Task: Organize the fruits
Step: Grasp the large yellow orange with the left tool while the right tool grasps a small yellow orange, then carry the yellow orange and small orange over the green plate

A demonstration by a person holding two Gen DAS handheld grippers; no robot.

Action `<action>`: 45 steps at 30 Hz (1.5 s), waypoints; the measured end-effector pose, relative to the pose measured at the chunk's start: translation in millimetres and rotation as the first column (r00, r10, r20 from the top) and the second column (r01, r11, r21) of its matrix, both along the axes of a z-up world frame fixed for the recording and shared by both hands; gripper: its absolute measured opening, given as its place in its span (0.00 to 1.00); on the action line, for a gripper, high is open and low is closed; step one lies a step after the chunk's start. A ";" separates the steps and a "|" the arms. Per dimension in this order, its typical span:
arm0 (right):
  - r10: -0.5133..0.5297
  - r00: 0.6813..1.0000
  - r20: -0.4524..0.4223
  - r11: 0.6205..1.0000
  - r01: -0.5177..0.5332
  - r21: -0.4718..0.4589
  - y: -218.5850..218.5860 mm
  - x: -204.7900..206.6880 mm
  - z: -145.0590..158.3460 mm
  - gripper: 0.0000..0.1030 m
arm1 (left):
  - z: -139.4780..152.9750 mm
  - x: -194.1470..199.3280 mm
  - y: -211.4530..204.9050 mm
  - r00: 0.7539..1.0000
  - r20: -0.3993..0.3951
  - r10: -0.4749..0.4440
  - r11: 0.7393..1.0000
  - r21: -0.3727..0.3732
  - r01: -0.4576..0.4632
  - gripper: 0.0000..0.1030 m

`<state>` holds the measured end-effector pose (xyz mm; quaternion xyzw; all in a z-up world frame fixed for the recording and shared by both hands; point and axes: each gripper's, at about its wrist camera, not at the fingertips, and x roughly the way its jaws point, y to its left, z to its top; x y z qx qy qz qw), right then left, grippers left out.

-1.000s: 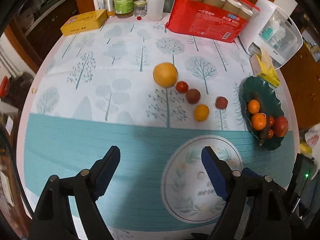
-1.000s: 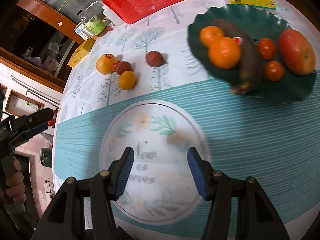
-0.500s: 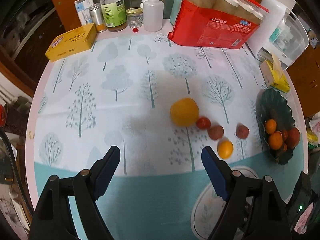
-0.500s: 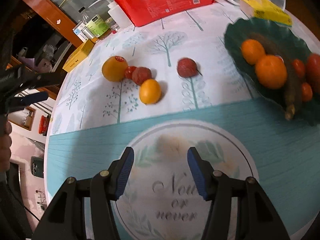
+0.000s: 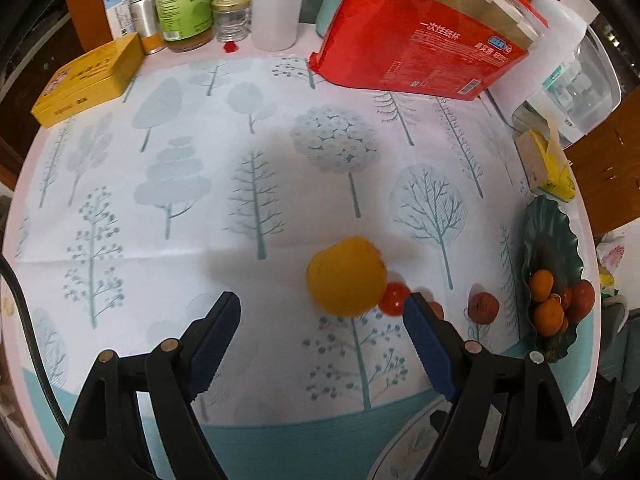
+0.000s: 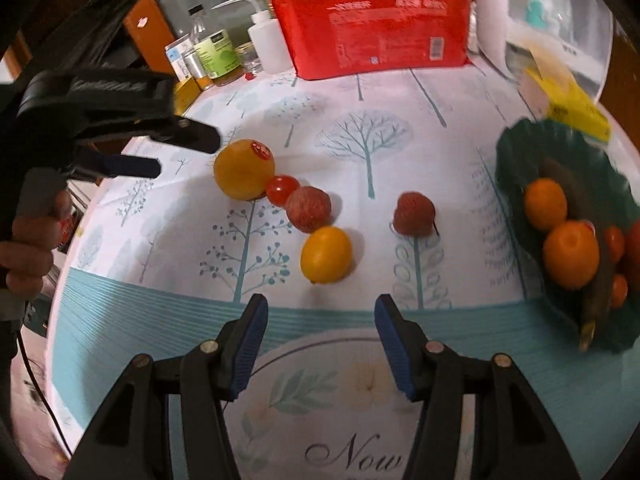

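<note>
Loose fruit lies in a cluster on the tree-print cloth: a large orange (image 6: 244, 168) with a red sticker, a cherry tomato (image 6: 282, 190), a reddish round fruit (image 6: 308, 209), a small yellow-orange fruit (image 6: 326, 254) and a lychee (image 6: 414, 214). My left gripper (image 5: 320, 308) hangs open just above the large orange (image 5: 346, 276), which sits nearer its right finger. My right gripper (image 6: 322, 308) is open and empty, just short of the small yellow-orange fruit. At the right, a dark green plate (image 6: 560, 148) holds tangerines (image 6: 570, 254), small tomatoes and a dark banana (image 6: 600, 280).
A red pack of paper cups (image 5: 420, 52), bottles and jars (image 5: 184, 0) and a yellow tin (image 5: 88, 80) line the table's far edge. A yellow packet (image 5: 554, 168) and a white appliance (image 5: 560, 60) stand behind the plate. A hand (image 6: 32, 232) holds the left gripper (image 6: 182, 154).
Both grippers moved away from the printed circle toward the loose fruit. The left one dropped closer to the large orange. The right view swung left, off the plate. Neither gripper's opening changed.
</note>
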<state>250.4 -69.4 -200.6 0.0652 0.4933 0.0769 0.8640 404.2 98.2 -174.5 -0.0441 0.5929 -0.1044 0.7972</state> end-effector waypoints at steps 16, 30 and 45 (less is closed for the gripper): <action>0.101 0.989 0.104 0.991 -0.091 -0.098 21.8 11.9 -15.4 0.54 | -38.3 12.7 -0.5 0.994 0.105 0.009 0.990 -0.140 0.005 0.80; 0.088 0.989 0.118 0.985 -0.069 -0.161 23.2 15.2 -21.7 0.30 | -47.1 14.8 -8.7 0.991 0.132 -0.028 0.983 -0.174 0.051 0.50; 0.081 0.995 0.065 0.994 -0.076 -0.075 26.0 5.6 -14.3 0.29 | -27.8 -25.7 24.2 0.990 0.133 0.036 0.989 -0.149 -0.016 0.49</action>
